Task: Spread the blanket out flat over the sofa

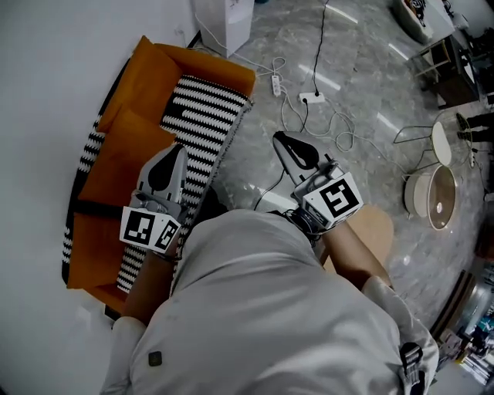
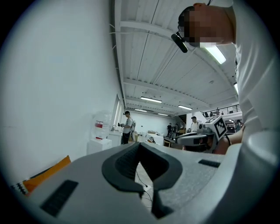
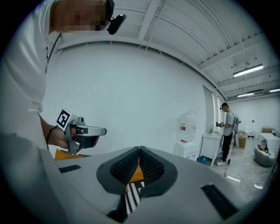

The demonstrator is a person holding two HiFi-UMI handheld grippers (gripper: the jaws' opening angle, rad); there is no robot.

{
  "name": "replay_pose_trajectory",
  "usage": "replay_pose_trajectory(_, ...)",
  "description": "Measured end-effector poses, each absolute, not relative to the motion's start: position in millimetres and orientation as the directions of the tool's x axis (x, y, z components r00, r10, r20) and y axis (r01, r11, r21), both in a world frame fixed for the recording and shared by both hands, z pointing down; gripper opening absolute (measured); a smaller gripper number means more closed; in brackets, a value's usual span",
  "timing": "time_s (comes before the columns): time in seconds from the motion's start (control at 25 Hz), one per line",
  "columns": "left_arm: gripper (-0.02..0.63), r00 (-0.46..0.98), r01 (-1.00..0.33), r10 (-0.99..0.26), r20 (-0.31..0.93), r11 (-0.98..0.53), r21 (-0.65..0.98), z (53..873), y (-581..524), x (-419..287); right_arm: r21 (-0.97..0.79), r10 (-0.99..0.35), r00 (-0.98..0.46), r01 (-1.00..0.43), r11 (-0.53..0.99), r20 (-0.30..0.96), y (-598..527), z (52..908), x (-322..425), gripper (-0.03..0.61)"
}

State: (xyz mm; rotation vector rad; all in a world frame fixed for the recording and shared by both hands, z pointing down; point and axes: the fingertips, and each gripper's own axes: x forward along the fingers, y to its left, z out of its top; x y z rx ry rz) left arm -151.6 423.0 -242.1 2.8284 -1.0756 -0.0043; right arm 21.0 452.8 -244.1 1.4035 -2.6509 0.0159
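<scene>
A blanket (image 1: pixel 202 116) with orange fields and black-and-white stripes lies over the low sofa against the white wall. Its far corner (image 1: pixel 193 65) is rumpled and folded up, and a dark band (image 1: pixel 93 208), perhaps the sofa itself, shows at the near left. My left gripper (image 1: pixel 178 149) hovers over the blanket's near half, shut and empty. My right gripper (image 1: pixel 279 138) is off the sofa's right side above the floor, also shut with nothing in it. In the right gripper view the shut jaws (image 3: pixel 139 149) frame a sliver of blanket (image 3: pixel 133 192) beyond; the left gripper (image 3: pixel 83 133) shows there too.
A power strip (image 1: pixel 312 98) and loose white cables trail over the marbled floor right of the sofa. A white cabinet (image 1: pixel 224 23) stands beyond the sofa's far end, round wire-framed objects (image 1: pixel 440 197) at the right. A water dispenser (image 3: pixel 188 131) and people (image 3: pixel 227 131) are farther off.
</scene>
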Motion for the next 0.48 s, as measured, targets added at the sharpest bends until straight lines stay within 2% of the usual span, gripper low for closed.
replay_pose_trajectory(0.2,0.009,0.731,-0.682,-0.681,0.036,-0.728,0.065,-239,481,-108,0.080,-0.804,-0.583,-0.801,0.593,0.115,506,-237,60,0.029)
replay_pose_trajectory(0.36,0.009,0.711,-0.702,-0.702,0.024,-0.710,0.052,-233,524,-81,0.073,-0.779,-0.605,-0.780,0.622,0.166,550,-221,79,0.028)
replay_pose_trajectory(0.48,0.009,0.692,-0.721,-0.722,0.016,-0.690,0.065,-228,555,-66,0.081,-0.760,-0.638,-0.757,0.648,0.122,581,-223,88,0.028)
